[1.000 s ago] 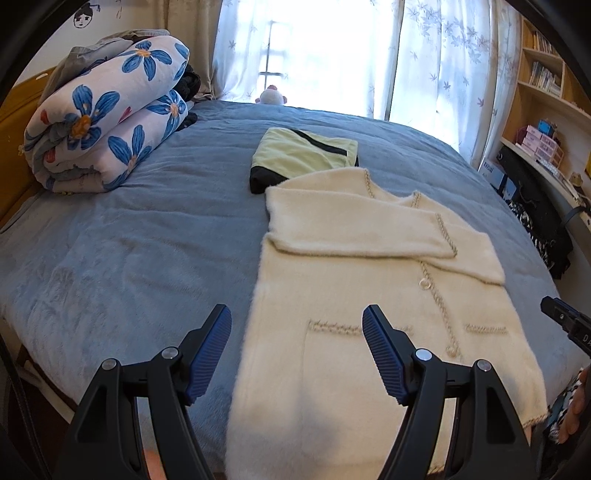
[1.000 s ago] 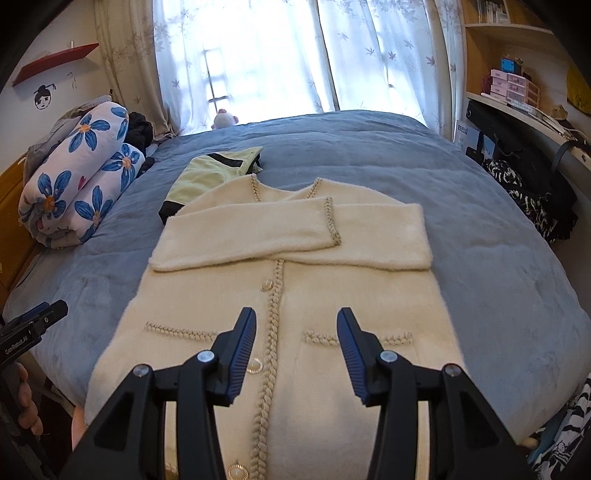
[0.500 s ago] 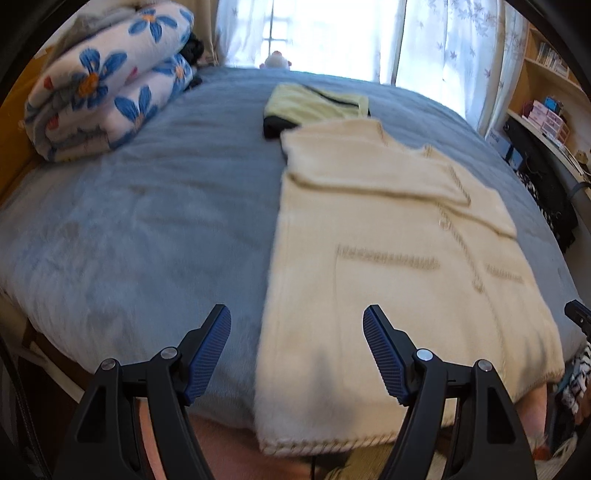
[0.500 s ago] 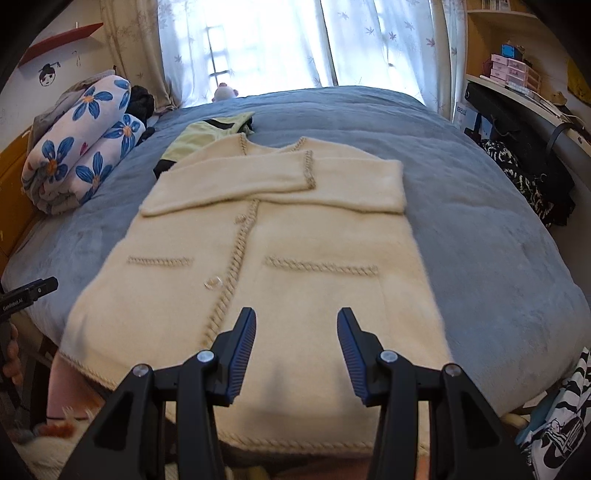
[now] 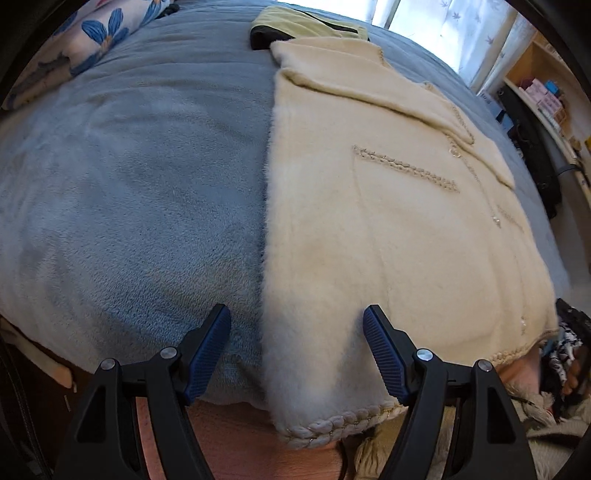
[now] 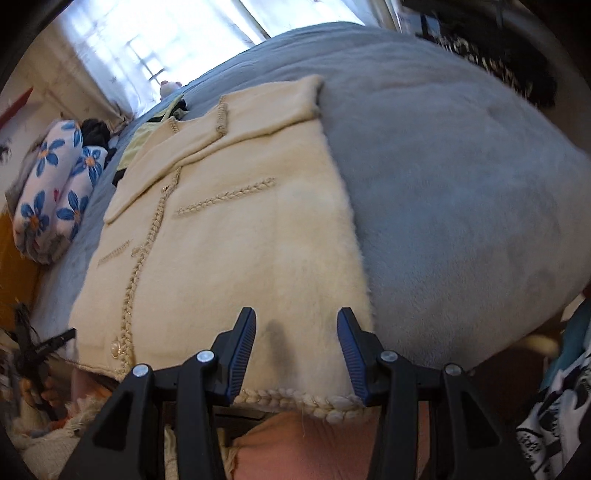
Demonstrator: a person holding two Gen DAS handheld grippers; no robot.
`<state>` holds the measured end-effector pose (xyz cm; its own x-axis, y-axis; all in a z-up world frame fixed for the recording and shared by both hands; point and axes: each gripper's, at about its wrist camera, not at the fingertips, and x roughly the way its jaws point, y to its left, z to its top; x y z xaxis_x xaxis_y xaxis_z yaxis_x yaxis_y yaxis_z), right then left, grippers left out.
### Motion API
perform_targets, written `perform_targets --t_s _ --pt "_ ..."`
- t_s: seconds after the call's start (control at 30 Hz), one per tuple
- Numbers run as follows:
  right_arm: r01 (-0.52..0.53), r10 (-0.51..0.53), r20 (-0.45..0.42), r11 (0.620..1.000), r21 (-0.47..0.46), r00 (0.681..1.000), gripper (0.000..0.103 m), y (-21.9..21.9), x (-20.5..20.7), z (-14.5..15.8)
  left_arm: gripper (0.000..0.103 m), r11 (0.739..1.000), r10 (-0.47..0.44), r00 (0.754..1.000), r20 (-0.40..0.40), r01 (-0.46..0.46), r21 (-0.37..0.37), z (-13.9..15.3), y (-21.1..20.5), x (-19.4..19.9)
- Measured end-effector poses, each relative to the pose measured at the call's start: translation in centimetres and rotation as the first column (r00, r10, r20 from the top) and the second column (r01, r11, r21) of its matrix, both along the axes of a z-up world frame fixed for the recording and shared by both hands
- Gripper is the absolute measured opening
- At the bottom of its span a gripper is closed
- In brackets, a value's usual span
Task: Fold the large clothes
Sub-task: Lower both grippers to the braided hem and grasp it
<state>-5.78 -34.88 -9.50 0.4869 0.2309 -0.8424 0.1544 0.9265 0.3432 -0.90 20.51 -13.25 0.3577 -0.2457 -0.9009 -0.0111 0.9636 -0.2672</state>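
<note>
Blue bedspread (image 5: 129, 192), both hand-held grippers (image 5: 297, 347) (image 6: 297, 349) tilted down, released, over cardigan hem (image 6: 295, 400)

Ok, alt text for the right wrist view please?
The open right tool hangs over the bottom right corner of a cream cardigan laid flat, sleeves folded across, on a grey-blue bedspread, not gripping it. A floral duvet roll lies far left.

Left wrist view: looking steeply down past left tongs (image 5: 297, 347), sitting close over near-left hem corner of cream cardigan (image 5: 388, 229) on bed (image 5: 129, 184), facing window.
Right wrist view: tilting down past right tongs (image 6: 296, 349), rolled, close over near-right hem corner.
Both views sharing cardigan (image 6: 236, 236), bed (image 6: 443, 192), floral quilt (image 6: 55, 192), yellow-green garment (image 5: 306, 26).
</note>
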Motion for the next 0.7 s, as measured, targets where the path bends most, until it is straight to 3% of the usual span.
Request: perform_targets --t_s 0.13,0.33,0.5,0.6,0.7 --pt "0.003 -0.003 0.008 0.998 0.065 1.0 0.046 -1.1 -0.2 -0.1 0.073 0.999 -0.01 1.0 -0.004 0.01 -0.039 -0.2 0.6 -0.5" --pt "0.038 -0.038 -0.003 0.999 0.031 0.999 0.046 -3.0 -0.1 0.2 0.073 0.995 -0.078 0.997 -0.029 0.076 -0.066 -0.4 0.0 -1.0" --pt "0.008 0.002 -0.073 0.99 0.141 0.997 0.045 -4.1 0.1 -2.3 0.074 0.985 -0.136 0.989 -0.054 0.129 -0.113 -1.4 -0.2 -1.3" --pt "-0.032 0.053 -0.096 0.977 0.209 0.994 0.03 -3.9 0.2 -3.3 0.075 0.978 -0.139 0.989 -0.05 0.129 -0.163 -2.0 0.6 -1.5" --pt "-0.051 0.077 -0.107 0.972 0.23 0.991 0.03 -3.7 0.2 -4.1 0.076 0.972 -0.138 0.989 -0.046 0.126 -0.198 -2.3 1.2 -1.8"
